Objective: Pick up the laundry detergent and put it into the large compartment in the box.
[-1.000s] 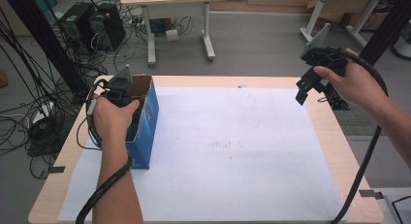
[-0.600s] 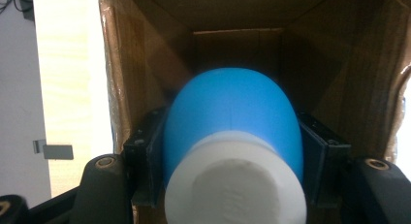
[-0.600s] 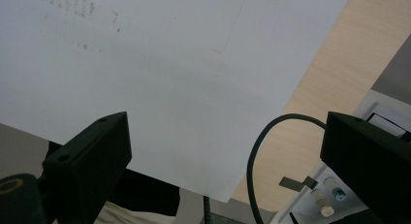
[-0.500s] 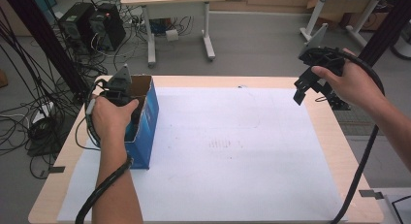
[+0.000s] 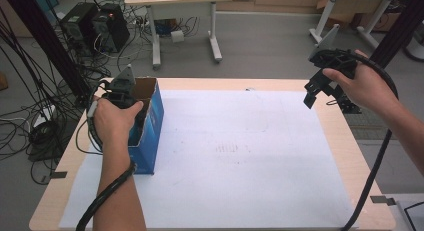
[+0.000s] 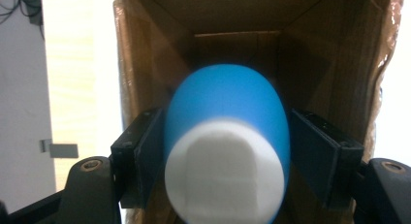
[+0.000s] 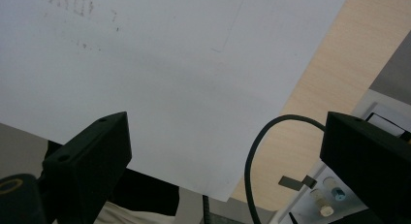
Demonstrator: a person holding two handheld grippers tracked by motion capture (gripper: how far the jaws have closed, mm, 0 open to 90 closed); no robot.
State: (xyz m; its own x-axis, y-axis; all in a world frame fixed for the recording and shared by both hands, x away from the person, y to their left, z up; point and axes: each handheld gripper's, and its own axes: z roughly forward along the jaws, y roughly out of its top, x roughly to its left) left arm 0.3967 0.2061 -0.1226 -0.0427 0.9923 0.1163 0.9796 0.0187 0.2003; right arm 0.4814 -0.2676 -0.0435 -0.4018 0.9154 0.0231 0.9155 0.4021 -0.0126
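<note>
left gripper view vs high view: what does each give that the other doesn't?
Left gripper view alone: a blue object with a white end between the left hand-held gripper jaws, inside the cardboard interior. High view alone: the right hand-held gripper held above the table's right edge, the white sheet, the box's blue outside. Both: the open box.

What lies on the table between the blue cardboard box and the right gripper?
Nothing but bare white paper sheet, seen in the high view between the blue cardboard box and the right gripper.
</note>
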